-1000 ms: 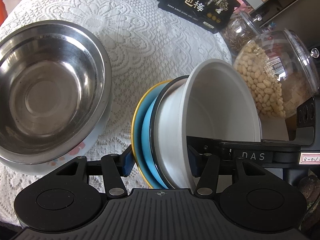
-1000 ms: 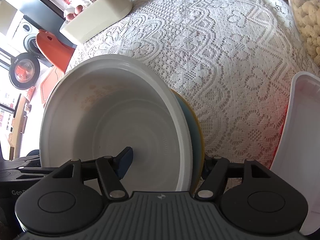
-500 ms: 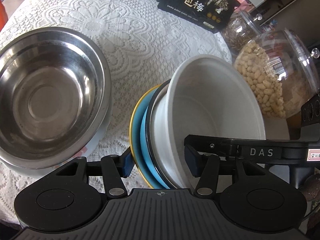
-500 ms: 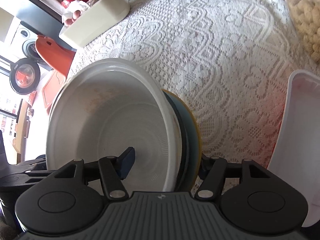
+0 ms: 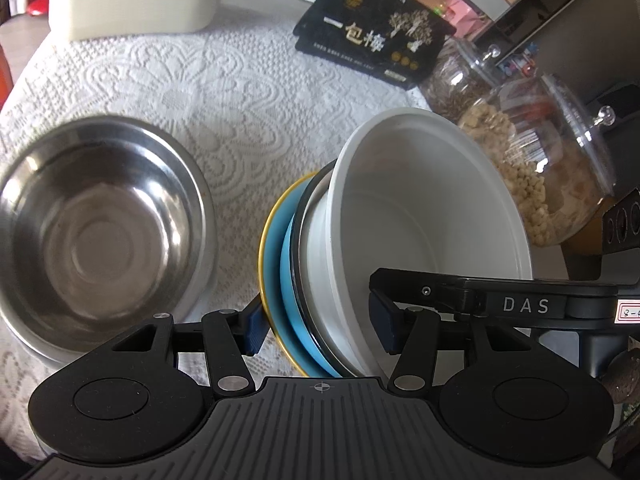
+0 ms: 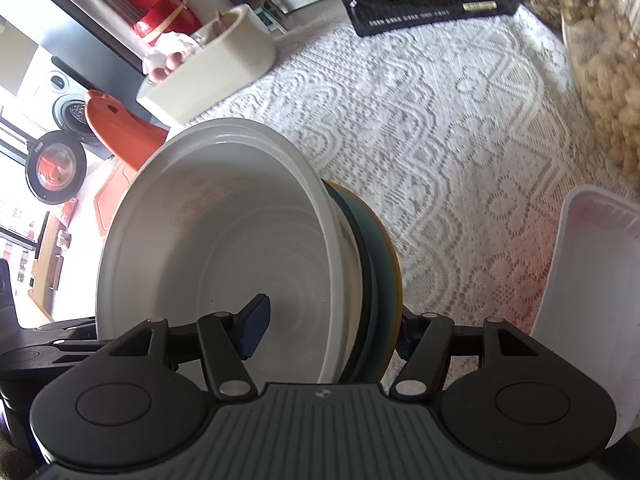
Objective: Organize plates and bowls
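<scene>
Clamping the same nested stack from opposite sides, the left tool has one pad on the yellow rim outside and the other inside the white bowl, while the right tool grips it likewise, one pad inside the bowl and one behind the yellow-rimmed plate; its jaws have just been closing a little on the stack. Held on edge, the stack looks clear of the lace-covered worktop.

By my judgement the sorting is well along: the white bowl already sits nested against a dark-rimmed piece, a blue plate and the yellow-rimmed plate, all gathered into one bundle. What seems left is setting that bundle down in its place, perhaps with the steel bowl to the left, which rests on a pale plate.

Counted: one white bowl, one steel bowl, and at least three flatter pieces in the stack, though the edges overlap too tightly for certainty. Beyond lie two glass jars, one black packet, one cream tub and a translucent container.
</scene>
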Demonstrator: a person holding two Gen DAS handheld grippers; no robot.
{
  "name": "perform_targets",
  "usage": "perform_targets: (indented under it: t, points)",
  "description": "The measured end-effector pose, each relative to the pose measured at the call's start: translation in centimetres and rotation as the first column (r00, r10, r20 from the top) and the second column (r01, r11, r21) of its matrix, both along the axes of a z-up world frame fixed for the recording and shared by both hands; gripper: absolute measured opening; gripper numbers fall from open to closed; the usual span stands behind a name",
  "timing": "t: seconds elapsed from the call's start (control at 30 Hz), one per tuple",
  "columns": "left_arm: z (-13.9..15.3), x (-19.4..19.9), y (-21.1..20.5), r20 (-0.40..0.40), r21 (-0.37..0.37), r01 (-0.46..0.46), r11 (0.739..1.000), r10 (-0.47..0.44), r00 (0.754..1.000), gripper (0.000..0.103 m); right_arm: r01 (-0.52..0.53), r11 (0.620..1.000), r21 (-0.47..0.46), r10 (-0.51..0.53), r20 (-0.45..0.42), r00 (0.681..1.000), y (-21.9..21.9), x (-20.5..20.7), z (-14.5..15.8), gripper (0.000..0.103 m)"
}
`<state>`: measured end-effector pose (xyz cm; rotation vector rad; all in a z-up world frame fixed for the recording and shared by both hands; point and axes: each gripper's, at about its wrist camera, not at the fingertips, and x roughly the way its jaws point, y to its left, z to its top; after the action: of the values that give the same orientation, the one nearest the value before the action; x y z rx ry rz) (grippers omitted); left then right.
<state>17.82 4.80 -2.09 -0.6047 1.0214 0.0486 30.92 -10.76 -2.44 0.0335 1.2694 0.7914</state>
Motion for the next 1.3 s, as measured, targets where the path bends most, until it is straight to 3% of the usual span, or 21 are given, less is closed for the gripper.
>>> perform_targets:
  t: [0.2, 0.33, 0.67, 0.73, 1.07, 1.3]
  points:
    - [2.7, -2.2, 3.7, 0.045, -0.002, -0.016, 1.0, 0.016, 0.999, 0.057, -0.063, 0.998, 0.014, 0.062, 0.065, 0.996, 4.0, -1.5, 3.3, 0.063]
    - [3.5, -4.1, 6.8, 0.061, 0.031, -0.062, 0.998, 0.06, 0.996, 0.057, -0.139, 0.99, 0.019, 0.137, 0.077, 0.988, 8.3, -2.1, 3.9, 0.063]
    - [-1.9, -7.5, 14.3, -0.027, -0.009, -0.225, 0.974, 0.225, 0.974, 0.057, -0.258, 0.965, -0.054, 0.255, -0.05, 0.966, 18.5, -2.8, -1.9, 0.061]
    - [-2.6, -7.8, 15.1, -0.015, -0.026, -0.246, 0.969, 0.246, 0.969, 0.056, -0.257, 0.965, -0.058, 0.254, -0.062, 0.965, 19.0, -2.9, -3.0, 0.065]
    - [-2.8, -7.9, 15.4, -0.002, -0.015, -0.258, 0.966, 0.258, 0.966, 0.051, -0.246, 0.966, -0.079, 0.245, -0.017, 0.969, 19.1, -3.7, -2.6, 0.063]
    - [-2.8, -6.3, 15.5, -0.107, 0.009, -0.276, 0.961, 0.275, 0.955, 0.044, -0.234, 0.968, -0.096, 0.236, 0.012, 0.972, 19.4, -3.5, -2.8, 0.06]
